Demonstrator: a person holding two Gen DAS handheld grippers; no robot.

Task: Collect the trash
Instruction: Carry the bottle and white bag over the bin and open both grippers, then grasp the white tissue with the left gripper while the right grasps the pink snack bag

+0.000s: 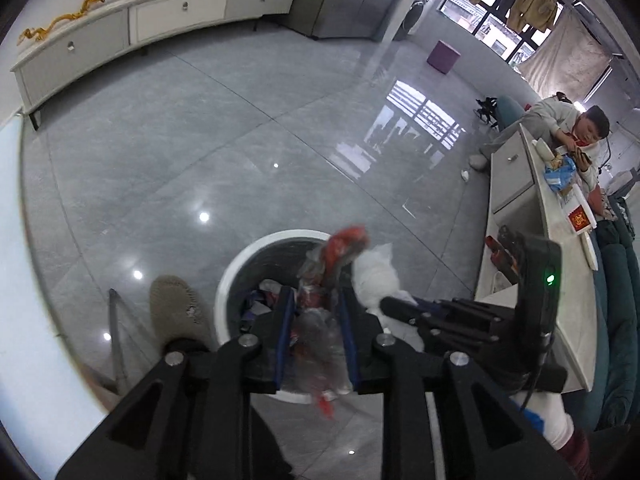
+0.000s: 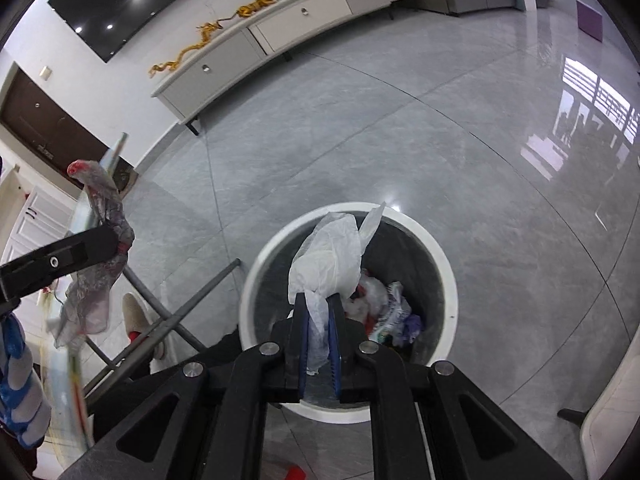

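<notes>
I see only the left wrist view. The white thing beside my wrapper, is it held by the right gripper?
Observer: Yes. The right gripper is shut on a white bag, above the bin.
Operator: What lies in the bin already?
Observer: Crumpled trash, white, red and purple, on the right side of the bin floor.
Operator: Is my wrapper over the bin too?
Observer: In the right wrist view the wrapper in the left gripper hangs left of the bin, not over the opening.
</notes>
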